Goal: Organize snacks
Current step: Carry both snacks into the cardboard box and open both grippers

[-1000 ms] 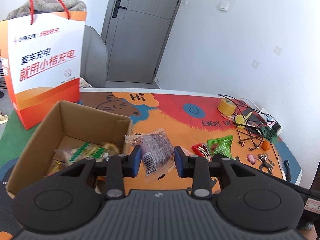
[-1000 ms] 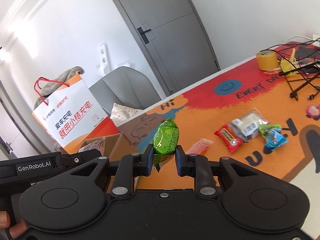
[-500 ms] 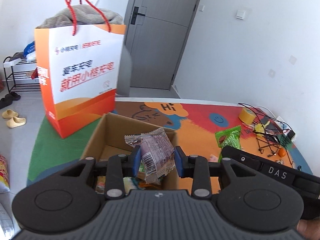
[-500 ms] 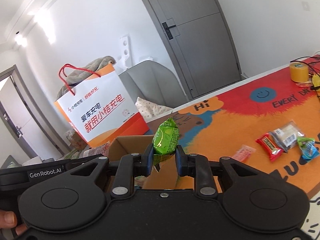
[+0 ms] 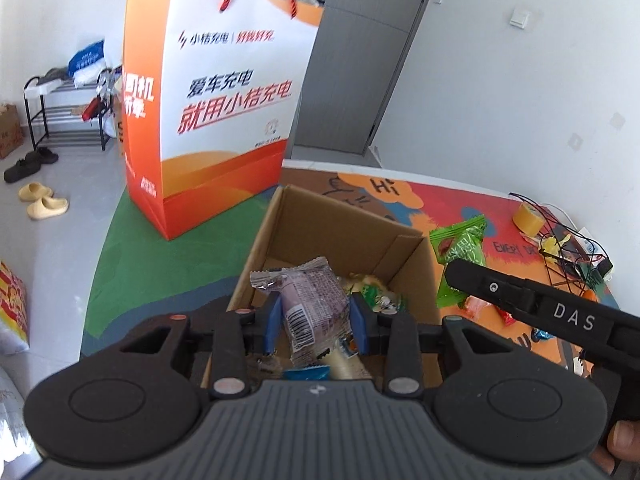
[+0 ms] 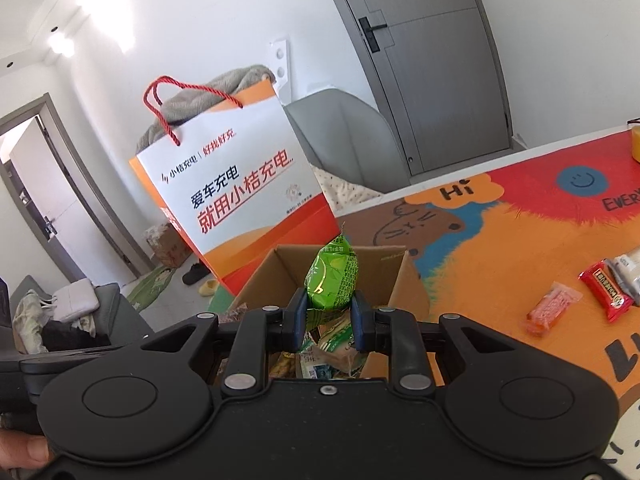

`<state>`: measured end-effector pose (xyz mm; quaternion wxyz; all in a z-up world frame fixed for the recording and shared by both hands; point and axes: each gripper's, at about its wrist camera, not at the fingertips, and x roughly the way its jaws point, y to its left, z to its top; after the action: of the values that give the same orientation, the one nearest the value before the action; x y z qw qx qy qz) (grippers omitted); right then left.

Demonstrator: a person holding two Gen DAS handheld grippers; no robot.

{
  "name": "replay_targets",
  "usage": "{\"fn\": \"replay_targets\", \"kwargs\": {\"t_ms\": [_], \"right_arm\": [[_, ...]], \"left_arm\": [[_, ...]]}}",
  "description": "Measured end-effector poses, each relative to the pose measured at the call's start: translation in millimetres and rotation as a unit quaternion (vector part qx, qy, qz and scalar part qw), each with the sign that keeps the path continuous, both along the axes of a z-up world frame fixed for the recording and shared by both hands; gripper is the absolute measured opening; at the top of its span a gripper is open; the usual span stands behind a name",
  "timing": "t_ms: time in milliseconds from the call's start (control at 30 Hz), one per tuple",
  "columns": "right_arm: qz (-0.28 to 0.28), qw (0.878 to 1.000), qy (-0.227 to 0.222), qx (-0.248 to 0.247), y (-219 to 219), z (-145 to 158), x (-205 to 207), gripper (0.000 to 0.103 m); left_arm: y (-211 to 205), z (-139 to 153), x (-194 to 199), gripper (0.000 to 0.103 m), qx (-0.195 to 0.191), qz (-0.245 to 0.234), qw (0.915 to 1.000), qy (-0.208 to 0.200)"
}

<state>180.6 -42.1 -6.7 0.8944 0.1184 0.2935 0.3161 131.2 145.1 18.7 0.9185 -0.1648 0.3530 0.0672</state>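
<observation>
Above the box (image 5: 332,236) | left tool (image 5: 314,322) clamps purple packet (image 5: 310,300) | right tool (image 6: 330,320) clamps green packet (image 6: 332,276)

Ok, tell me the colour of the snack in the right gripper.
Bright green, with darker green print. The snack shows best in the right wrist view, pinched in the right gripper.

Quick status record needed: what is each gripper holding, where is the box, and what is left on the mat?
left gripper: shut on clear purple-tinted snack packet, over open cardboard box
right gripper: shut on green snack packet, over the box
box contents: several wrapped snacks
left on mat: red snack packet, orange snack packet
</observation>
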Motion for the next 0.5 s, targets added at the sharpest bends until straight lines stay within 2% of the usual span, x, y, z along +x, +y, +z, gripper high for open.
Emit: {"fn": "replay_targets", "kwargs": {"t_ms": [500], "right_arm": [[0.029,0.999,0.017,-0.001,34.9,-9.8,14.0,0.024]], "left_arm": [[23.7,4.0,-14.3,0.046,-0.025,0.032,0.9991,-0.010]]}}
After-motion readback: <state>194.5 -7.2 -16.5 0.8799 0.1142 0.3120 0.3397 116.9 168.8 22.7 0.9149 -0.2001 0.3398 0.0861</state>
